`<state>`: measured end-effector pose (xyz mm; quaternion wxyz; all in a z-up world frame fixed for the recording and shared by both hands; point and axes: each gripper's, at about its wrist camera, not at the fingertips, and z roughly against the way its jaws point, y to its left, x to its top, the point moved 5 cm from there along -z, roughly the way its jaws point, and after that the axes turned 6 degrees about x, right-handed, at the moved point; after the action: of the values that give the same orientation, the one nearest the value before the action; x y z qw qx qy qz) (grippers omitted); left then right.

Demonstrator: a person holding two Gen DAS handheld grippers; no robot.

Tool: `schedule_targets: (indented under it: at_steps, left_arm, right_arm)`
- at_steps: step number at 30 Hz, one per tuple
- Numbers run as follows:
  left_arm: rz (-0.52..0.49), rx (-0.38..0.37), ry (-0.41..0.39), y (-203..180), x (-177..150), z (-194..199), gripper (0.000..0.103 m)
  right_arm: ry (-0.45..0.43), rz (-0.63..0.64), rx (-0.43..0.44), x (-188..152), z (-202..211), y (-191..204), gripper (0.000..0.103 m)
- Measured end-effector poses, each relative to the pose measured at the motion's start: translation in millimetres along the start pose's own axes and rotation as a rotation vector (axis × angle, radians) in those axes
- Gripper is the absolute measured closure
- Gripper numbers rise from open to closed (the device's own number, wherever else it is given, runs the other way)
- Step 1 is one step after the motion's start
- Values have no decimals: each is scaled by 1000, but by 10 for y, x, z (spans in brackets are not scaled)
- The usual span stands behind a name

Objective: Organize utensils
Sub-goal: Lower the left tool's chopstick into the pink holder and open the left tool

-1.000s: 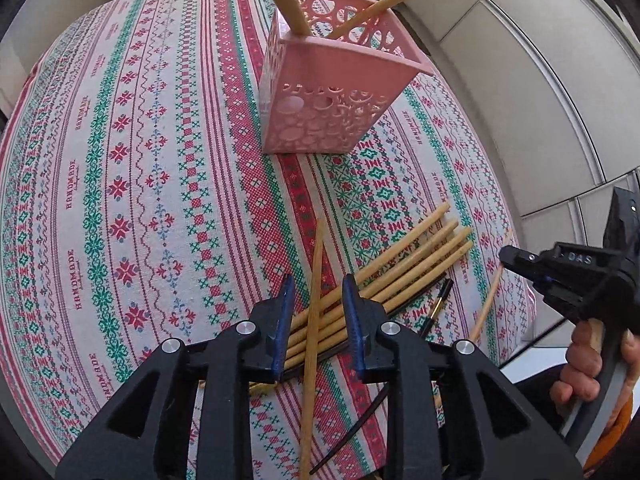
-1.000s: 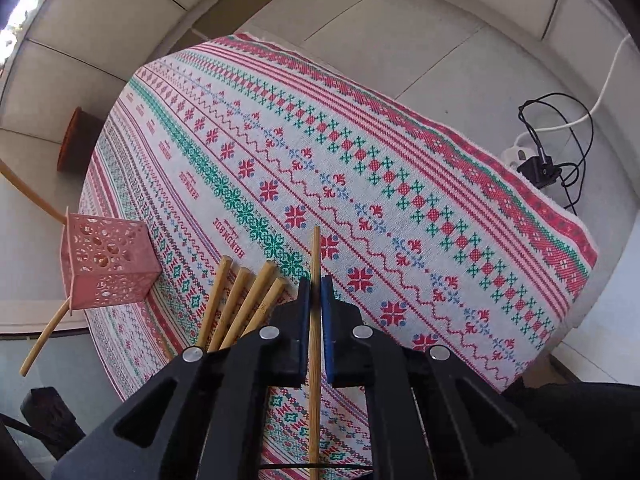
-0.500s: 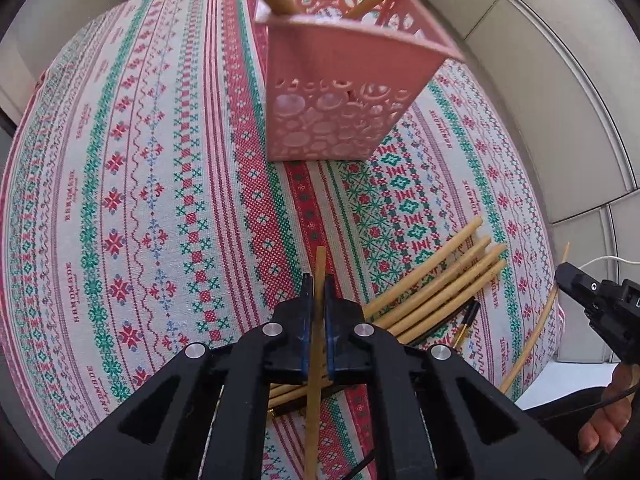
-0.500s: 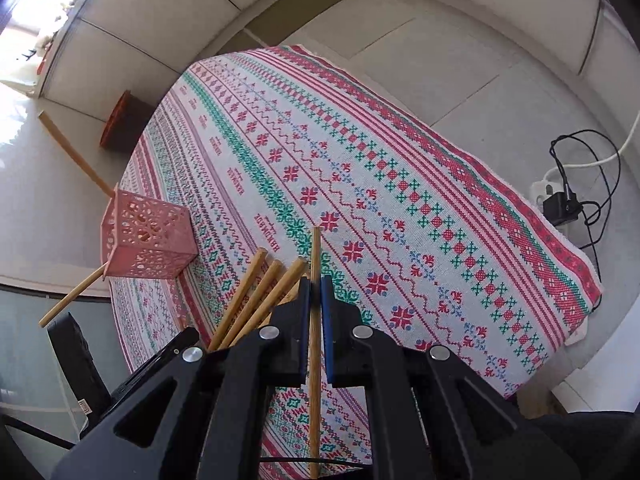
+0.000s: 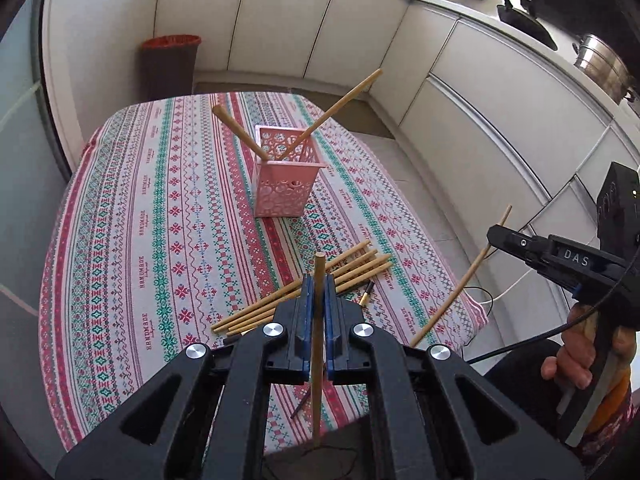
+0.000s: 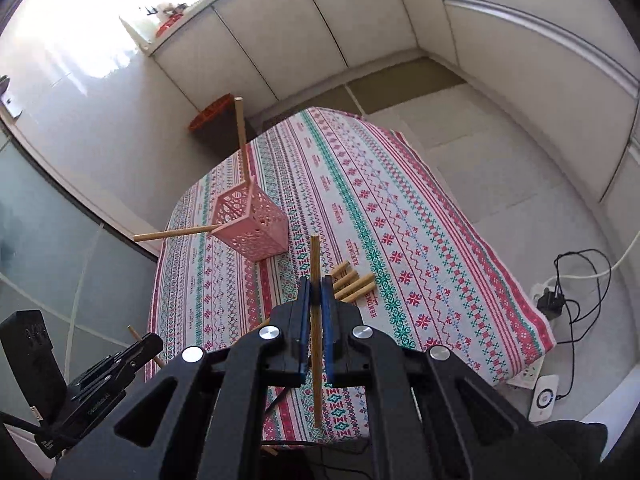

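Bamboo chopsticks are the utensils here. Each gripper holds one: the left gripper has its jaws closed on a chopstick that runs nearly upright through the blue pads, and the right gripper has its jaws closed on a second chopstick in the same manner. Both grippers are above the near end of the table, which is covered in a red, green and white patterned cloth.

The pink holder stands upright near the middle of the table, well apart from both grippers. Two chopsticks already lean in it, crossing outward over opposite rims. A loose bundle of four or so chopsticks lies on the cloth between the holder and the grippers, with a dark, gold-banded stick just beside it.

Step in hand, as judged: carrying both sticks toward the holder for insertion.

Risks from here:
- Each stick is pinched at a single narrow point along its length, so it may pivot or slide in the pads if a tip strikes the holder's rim.
- The two leaning chopsticks partly block the opening; a descending stick could knock against them and lever one out.
- The holder looks light and perforated, so a sideways push from a tip could tip or shift it.
- With both grippers converging on one small opening, they may collide.
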<state>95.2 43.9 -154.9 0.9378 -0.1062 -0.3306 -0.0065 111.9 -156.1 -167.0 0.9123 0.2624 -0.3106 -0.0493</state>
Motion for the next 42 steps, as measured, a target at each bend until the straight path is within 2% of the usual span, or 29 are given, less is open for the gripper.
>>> schedule_targets:
  at_steps: [5, 9, 12, 16, 21, 25, 29, 34, 36, 38, 39, 42]
  left_arm:
    - [-25, -32, -58, -116, 91, 385, 99]
    - [-49, -46, -113, -217, 314, 603, 99]
    - [-60, -55, -168, -282, 622, 760, 99]
    - [-67, -28, -237, -298, 1145, 898, 99]
    - [-56, 3, -303, -264, 1629, 982, 99]
    - [-27, 43, -355, -181, 1951, 921, 99]
    - [-10, 78, -368, -114, 2162, 718, 99]
    - [6, 120, -323, 7, 2246, 251, 98]
    - [21, 113, -291, 90, 2208, 96, 94]
    - [69, 101, -267, 187, 2153, 28, 74]
    - [101, 92, -263, 250, 2112, 26, 69]
    - [211, 24, -261, 404, 2023, 144, 64]
  right_arm:
    - [-40, 28, 11, 77, 309, 161, 97]
    - [-95, 45, 24, 253, 522, 293, 97]
    - [-146, 58, 46, 479, 669, 441, 97]
    - [-183, 39, 96, 834, 787, 591, 97]
    - [-215, 18, 142, 1191, 873, 694, 97]
    - [-234, 49, 130, 1403, 826, 795, 97]
    - [-232, 69, 121, 1548, 670, 891, 97]
    - [-206, 82, 112, 1659, 389, 944, 97]
    - [-194, 87, 107, 1679, 273, 956, 97]
    - [-182, 92, 94, 1698, 158, 966, 97]
    - [-177, 95, 88, 1700, 115, 965, 97]
    - [-164, 101, 74, 1715, -15, 990, 97]
